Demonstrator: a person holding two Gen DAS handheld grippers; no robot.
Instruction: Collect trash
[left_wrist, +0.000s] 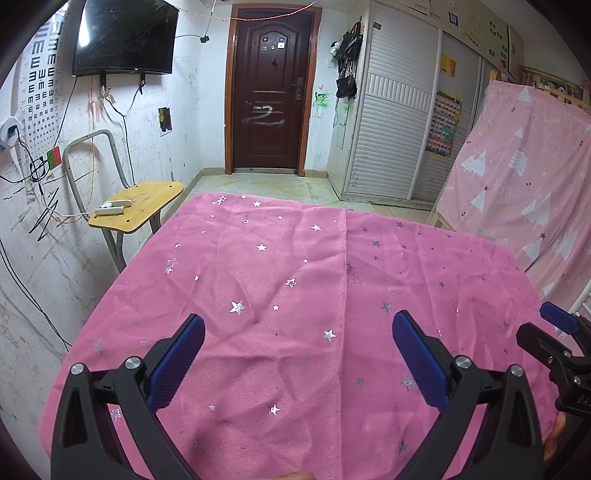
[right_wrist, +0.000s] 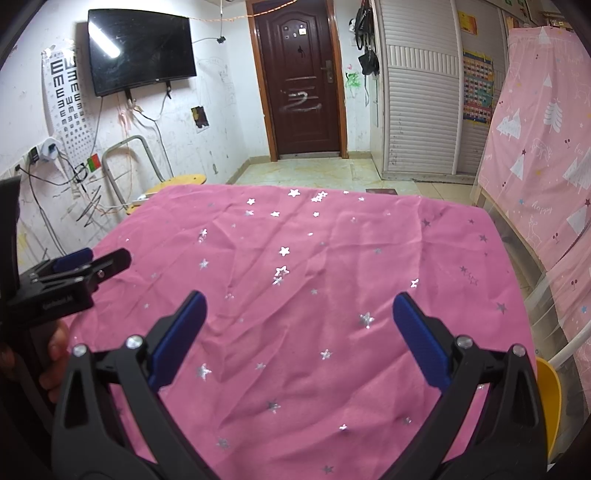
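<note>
A table under a pink cloth with silver stars (left_wrist: 295, 295) fills both views (right_wrist: 314, 295). I see no trash on it. My left gripper (left_wrist: 297, 325) is open and empty above the near half of the cloth. My right gripper (right_wrist: 299, 306) is open and empty above the near half too. The right gripper also shows at the right edge of the left wrist view (left_wrist: 554, 332). The left gripper shows at the left edge of the right wrist view (right_wrist: 92, 262).
A yellow chair (left_wrist: 136, 206) with a white power strip (left_wrist: 112, 206) stands left of the table by the wall. A pink patterned sheet (left_wrist: 524, 177) hangs on the right. A yellow chair (right_wrist: 548, 398) sits at the table's right edge. A brown door (left_wrist: 269, 92) is far ahead.
</note>
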